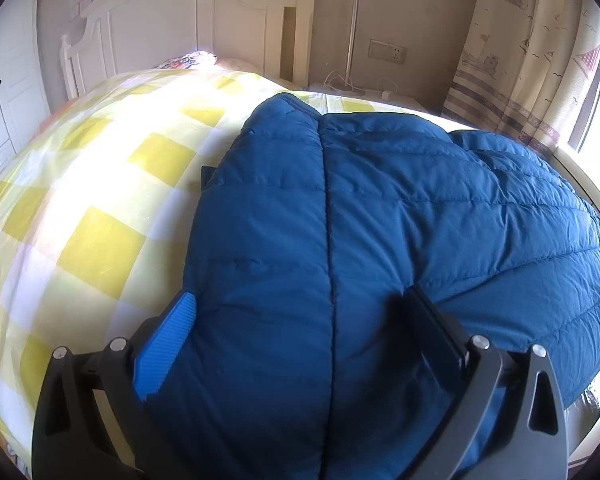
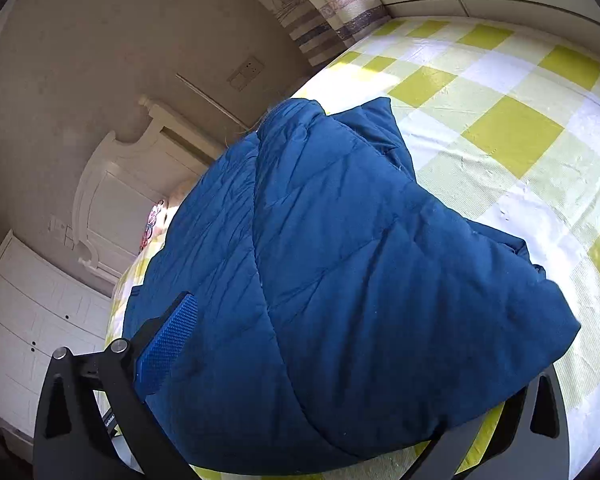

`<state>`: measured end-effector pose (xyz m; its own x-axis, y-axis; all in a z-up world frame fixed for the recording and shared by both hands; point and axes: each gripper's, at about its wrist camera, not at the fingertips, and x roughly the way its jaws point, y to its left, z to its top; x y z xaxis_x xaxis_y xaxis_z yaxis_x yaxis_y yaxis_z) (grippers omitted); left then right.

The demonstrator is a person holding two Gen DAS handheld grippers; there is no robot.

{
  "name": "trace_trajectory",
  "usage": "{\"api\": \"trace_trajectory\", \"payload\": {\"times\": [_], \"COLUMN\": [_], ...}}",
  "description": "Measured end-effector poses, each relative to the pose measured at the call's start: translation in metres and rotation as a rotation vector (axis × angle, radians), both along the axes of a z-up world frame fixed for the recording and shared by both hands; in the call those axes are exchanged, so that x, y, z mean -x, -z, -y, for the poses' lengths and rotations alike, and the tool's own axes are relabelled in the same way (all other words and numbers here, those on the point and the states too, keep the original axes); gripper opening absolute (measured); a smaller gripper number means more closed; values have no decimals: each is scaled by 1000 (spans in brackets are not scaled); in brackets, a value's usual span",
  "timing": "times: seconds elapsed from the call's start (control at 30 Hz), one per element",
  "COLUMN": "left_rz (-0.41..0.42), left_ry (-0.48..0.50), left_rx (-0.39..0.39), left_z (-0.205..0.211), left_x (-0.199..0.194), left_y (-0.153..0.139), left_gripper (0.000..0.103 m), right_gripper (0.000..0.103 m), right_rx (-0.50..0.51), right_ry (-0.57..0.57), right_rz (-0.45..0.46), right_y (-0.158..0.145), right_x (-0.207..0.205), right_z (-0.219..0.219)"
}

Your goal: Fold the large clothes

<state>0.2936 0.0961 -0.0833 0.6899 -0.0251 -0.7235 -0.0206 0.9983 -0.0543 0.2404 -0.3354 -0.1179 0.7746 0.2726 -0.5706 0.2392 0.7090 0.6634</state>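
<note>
A blue quilted down jacket point(image 1: 380, 208) lies bunched on a bed with a yellow and white checked sheet point(image 1: 100, 200). My left gripper point(image 1: 300, 294) is pushed against the jacket's near edge. It is open wide, with thick padded fabric bulging between the blue-padded left finger point(image 1: 166, 344) and the dark right finger point(image 1: 432, 328). In the right wrist view the jacket point(image 2: 360, 260) fills the centre and drapes over my right gripper point(image 2: 300, 300). The blue-padded left finger point(image 2: 166, 346) stands far to the side, and the right finger is hidden under fabric. The jaws stand wide apart.
A white headboard point(image 1: 204, 24) and a patterned pillow point(image 1: 188, 60) are at the bed's far end. A white wardrobe point(image 2: 28, 320) stands beside the bed. Curtains point(image 1: 520, 48) and a window are on the right. A wall socket point(image 1: 386, 52) and cables sit behind.
</note>
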Motion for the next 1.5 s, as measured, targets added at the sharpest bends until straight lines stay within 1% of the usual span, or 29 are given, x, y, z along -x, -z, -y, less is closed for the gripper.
{"api": "trace_trajectory", "payload": {"times": [0.07, 0.1, 0.13, 0.2, 0.23, 0.33, 0.37, 0.43, 0.47, 0.53, 0.57, 0.63, 0.7, 0.73, 0.83, 0.87, 0.93, 0.97, 1.03, 1.07, 1.1, 1.13, 1.23, 1.3, 1.33, 1.37, 1.4, 1.43, 1.5], "left_rz": [-3, -4, -5, -4, -3, -1, -3, 36, 58, 82, 89, 87, 54, 43, 15, -9, -105, -155, -146, -137, -113, -83, 26, 70, 91, 102, 94, 103, 180], "left_ry": [-3, -5, -8, -11, -13, -23, -19, 30, 47, 86, 107, 130, 135, 139, 146, 150, 154, 156, 145, 150, 156, 163, 217, 251, 265, 263, 255, 245, 222], "left_rx": [5, 8, 11, 15, 12, -35, -42, -1, 3, -20, -29, -61, -107, -117, -184, -220, -301, -310, -269, -249, -231, -224, -210, -205, -221, -259, -286, -284, -246], "left_z": [1, 0, 0, 1, 1, 8, 12, 23, 33, 59, 75, 108, 140, 155, 193, 205, 223, 225, 219, 214, 210, 206, 196, 188, 185, 182, 180, 176, 170], "left_x": [0, 0, 0, 1, 1, 5, 8, 19, 21, 17, 10, -12, -42, -56, -98, -111, -140, -151, -152, -148, -140, -126, -59, -7, 21, 44, 61, 77, 102], "left_y": [0, 0, 0, 0, 0, -7, -14, -33, -44, -62, -70, -78, -77, -75, -66, -58, -29, -13, -11, -14, -20, -27, -51, -53, -49, -40, -27, -13, 2], "left_gripper": [101, 101, 101, 101, 101, 101, 100, 100, 100, 100, 100, 100, 100, 100, 100, 100, 101, 101, 101, 99, 96, 96, 97, 97, 98, 101, 101, 101, 101], "right_gripper": [98, 83, 61, 39, 37, 32, 31, 31, 31, 31, 31, 31, 31, 31, 31, 31, 31, 31, 31, 31, 31, 31, 31, 31, 31, 31, 31, 31, 31], "right_rx": [12, -6, -64, -211, -256, -181, -175, -178, -182, -202, -211, -189, -146, -133, -119, -124, -136, -136, -124, -120, -118, -115, -122, -125, -122, -116, -109, -104, -56], "right_ry": [5, 3, 15, 27, 20, -4, -18, -34, -36, -38, -42, -47, -54, -57, -60, -57, -50, -48, -44, -43, -41, -38, -16, -1, 4, 6, 9, 9, 13], "right_rz": [15, 50, 88, 188, 233, 290, 317, 342, 339, 333, 341, 352, 364, 370, 377, 375, 371, 368, 368, 371, 372, 372, 371, 371, 371, 372, 373, 376, 380], "right_y": [0, 0, 5, 15, 17, 2, -1, 1, 4, 12, 14, 11, 3, 0, -3, -2, 1, 1, -1, -2, -3, -3, 2, 3, 3, 1, -1, -4, -14], "right_x": [-12, -12, -8, 7, 14, 41, 54, 80, 92, 112, 121, 135, 148, 153, 163, 164, 162, 159, 157, 155, 156, 156, 157, 155, 154, 153, 153, 152, 150], "right_z": [-1, 2, 8, 28, 34, 31, 31, 31, 33, 37, 39, 38, 37, 38, 39, 41, 44, 44, 44, 45, 46, 46, 50, 52, 51, 51, 50, 49, 40]}}
